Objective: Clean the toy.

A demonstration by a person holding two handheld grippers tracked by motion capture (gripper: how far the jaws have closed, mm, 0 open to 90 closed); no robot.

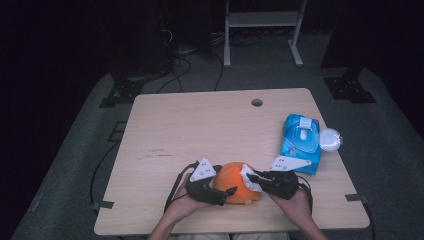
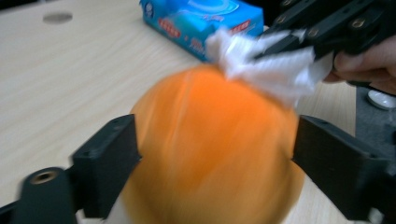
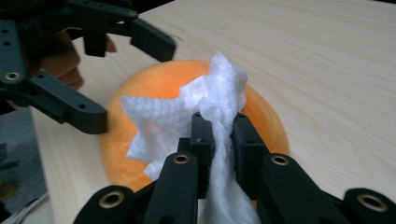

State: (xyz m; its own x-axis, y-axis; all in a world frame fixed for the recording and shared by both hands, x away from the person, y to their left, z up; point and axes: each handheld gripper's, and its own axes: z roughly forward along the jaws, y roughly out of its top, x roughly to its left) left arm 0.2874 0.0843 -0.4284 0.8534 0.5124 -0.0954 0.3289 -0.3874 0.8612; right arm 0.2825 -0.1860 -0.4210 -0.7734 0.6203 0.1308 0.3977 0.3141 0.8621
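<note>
Your right claw (image 3: 218, 135) was clamped on a crumpled white paper wipe (image 3: 196, 112), pressing it against the top of the round orange plush ball (image 3: 154, 93), which I judge was being wiped clean. Your left claw (image 2: 215, 154) stood with its jaws apart, one on either side of the ball and not pressing it; it likely sat there to steady the ball on the pale wooden surface (image 1: 200, 125). Beyond your right claw lay a blue soft pack of wet wipes (image 1: 301, 140), probably the source of the wipe, with a small white round lid (image 1: 330, 139) touching its far side. Red lettering showed on the pack's side, too blurred to read.
</note>
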